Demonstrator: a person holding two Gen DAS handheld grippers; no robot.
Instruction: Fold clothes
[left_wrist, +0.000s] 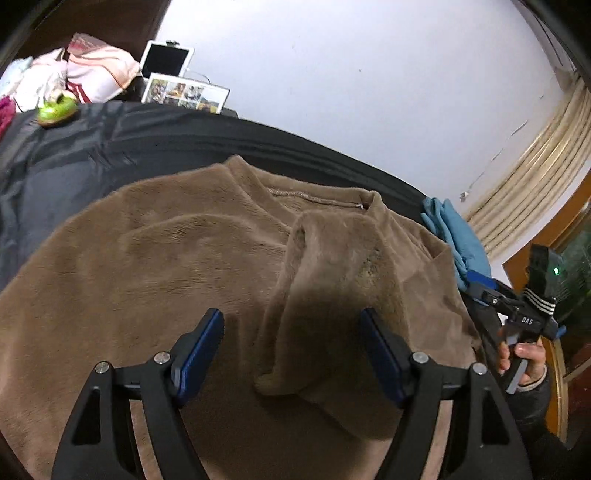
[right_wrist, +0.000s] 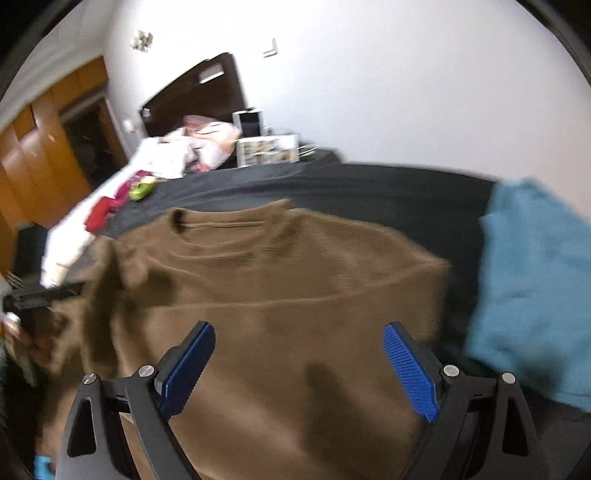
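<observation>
A bedroom in a home. Dark bed cover (left_wrist: 92, 155) across the middle of both views, with a dark headboard (right_wrist: 207, 99) against the white wall (left_wrist: 369, 74) at upper left of the right wrist view. Pillows (left_wrist: 99, 70) and rumpled bedding (right_wrist: 162, 158) heaped at that far end, beside a propped tablet (left_wrist: 166, 61) and a photo frame (left_wrist: 184, 92). Orange wooden wardrobe doors (right_wrist: 40, 147) at the left edge of the right wrist view. Pleated cream curtain (left_wrist: 535, 177) at the right edge of the left wrist view. Clothes spread on the bed: a brown sweater (left_wrist: 166, 258) at centre, a blue garment (right_wrist: 532, 277) at right.
</observation>
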